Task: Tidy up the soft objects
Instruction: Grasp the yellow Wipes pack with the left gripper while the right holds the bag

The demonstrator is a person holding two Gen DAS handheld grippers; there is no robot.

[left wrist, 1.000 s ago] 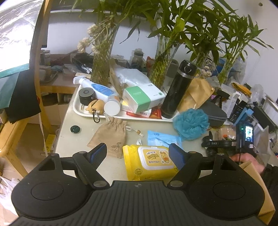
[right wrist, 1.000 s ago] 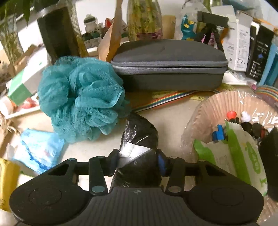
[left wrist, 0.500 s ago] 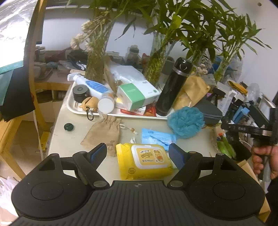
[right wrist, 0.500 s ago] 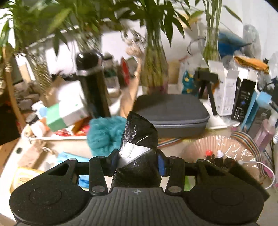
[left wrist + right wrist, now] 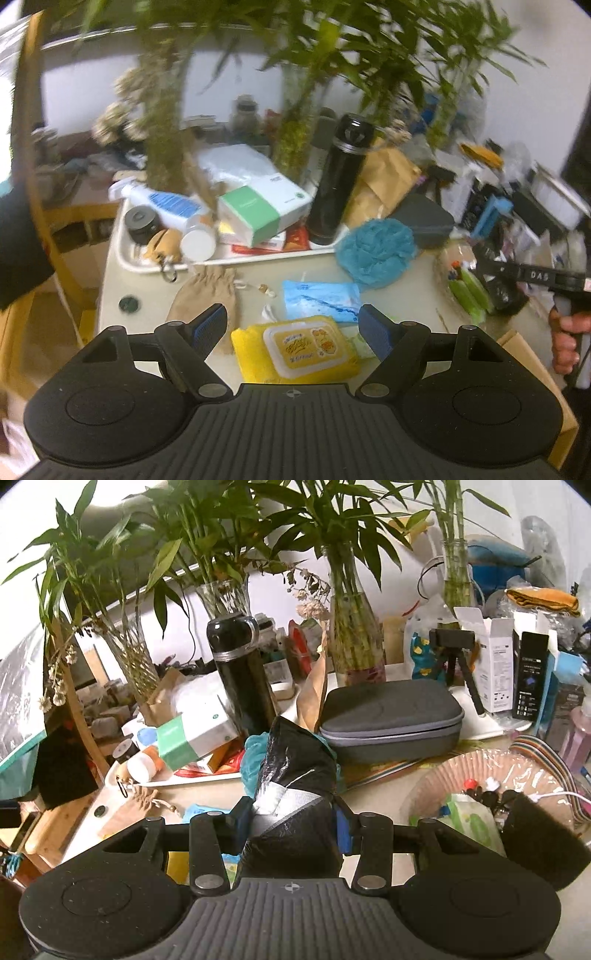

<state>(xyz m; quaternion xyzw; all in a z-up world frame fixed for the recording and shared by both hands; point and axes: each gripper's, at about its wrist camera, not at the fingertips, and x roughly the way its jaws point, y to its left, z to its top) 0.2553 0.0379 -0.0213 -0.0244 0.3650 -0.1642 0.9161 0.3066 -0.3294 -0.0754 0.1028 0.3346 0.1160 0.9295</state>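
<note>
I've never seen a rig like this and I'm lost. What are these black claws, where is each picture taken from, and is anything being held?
A person holds a two-finger gripper in each hand, each carrying a forward-looking camera. The left view shows the left gripper open above a yellow wipes pack on the table, with a teal bath pouf and a white tray beyond. The right view shows the right gripper shut on a black plastic bag. A basket sits to its right.
</note>
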